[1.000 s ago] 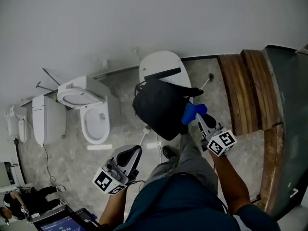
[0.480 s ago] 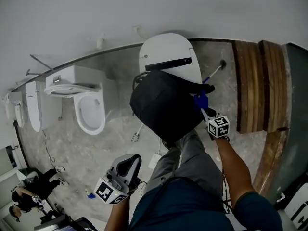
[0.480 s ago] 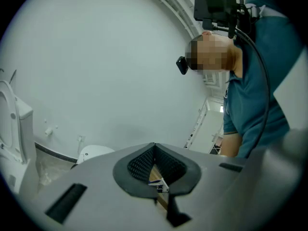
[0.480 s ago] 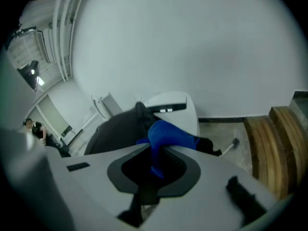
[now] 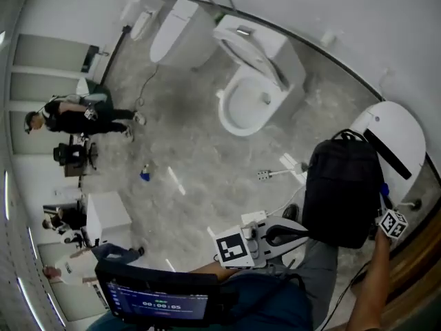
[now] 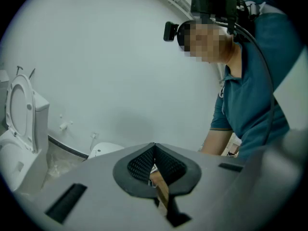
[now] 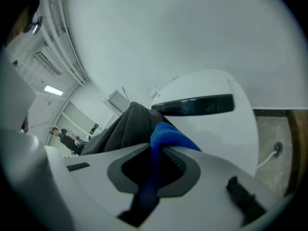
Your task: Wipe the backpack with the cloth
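**Well then: cloth pinched at the backpack's edge**

My right gripper (image 7: pixel 161 163) was clamped on the blue cloth (image 7: pixel 167 137), whose fold poked up beside the black backpack (image 5: pixel 342 192). The bag sat at the head view's lower right, in front of a closed white toilet (image 5: pixel 396 140). My left gripper (image 6: pixel 154 167) was closed on nothing, near the bag's left side. To wipe well, I judged the fold needed pressing flat and dragging along the fabric. That lid close behind crowded the stroke, while an open toilet (image 5: pixel 251 102) stood upper centre, well apart.

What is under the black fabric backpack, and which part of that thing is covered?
The black fabric backpack appears to rest on a white oval toilet lid with a black strip. The lid's far end shows; the part under the backpack is hidden.
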Available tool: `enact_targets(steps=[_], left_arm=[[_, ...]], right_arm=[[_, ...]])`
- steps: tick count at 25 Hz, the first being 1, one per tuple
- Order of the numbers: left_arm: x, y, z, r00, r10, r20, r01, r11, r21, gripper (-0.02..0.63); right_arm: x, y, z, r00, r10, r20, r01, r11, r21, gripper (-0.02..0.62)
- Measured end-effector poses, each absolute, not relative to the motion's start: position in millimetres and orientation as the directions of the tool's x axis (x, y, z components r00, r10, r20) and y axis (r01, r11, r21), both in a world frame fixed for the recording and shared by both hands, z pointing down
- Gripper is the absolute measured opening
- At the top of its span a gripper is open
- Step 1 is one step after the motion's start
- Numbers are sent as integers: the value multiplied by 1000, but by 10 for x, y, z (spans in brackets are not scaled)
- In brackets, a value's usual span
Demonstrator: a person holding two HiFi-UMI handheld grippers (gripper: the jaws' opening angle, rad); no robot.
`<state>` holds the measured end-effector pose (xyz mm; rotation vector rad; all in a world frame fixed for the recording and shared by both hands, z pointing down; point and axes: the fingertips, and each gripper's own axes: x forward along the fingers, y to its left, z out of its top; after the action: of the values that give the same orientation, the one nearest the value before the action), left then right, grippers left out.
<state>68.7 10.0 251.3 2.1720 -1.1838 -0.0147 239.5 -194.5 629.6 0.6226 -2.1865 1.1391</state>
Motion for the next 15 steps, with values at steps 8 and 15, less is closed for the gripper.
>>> enact_targets(steps=[8,15], left_arm=[[436,226,2518,443,-859,255,-809,-260,528,6],[258,318,2327,424,-891,165,-793,-277,544,6]], right_arm=[[2369,-1565,6487,-754,-91,651,-616,441,-652,37],[3307,-772,6498,-652,-112,750,-746,267,-609,37]])
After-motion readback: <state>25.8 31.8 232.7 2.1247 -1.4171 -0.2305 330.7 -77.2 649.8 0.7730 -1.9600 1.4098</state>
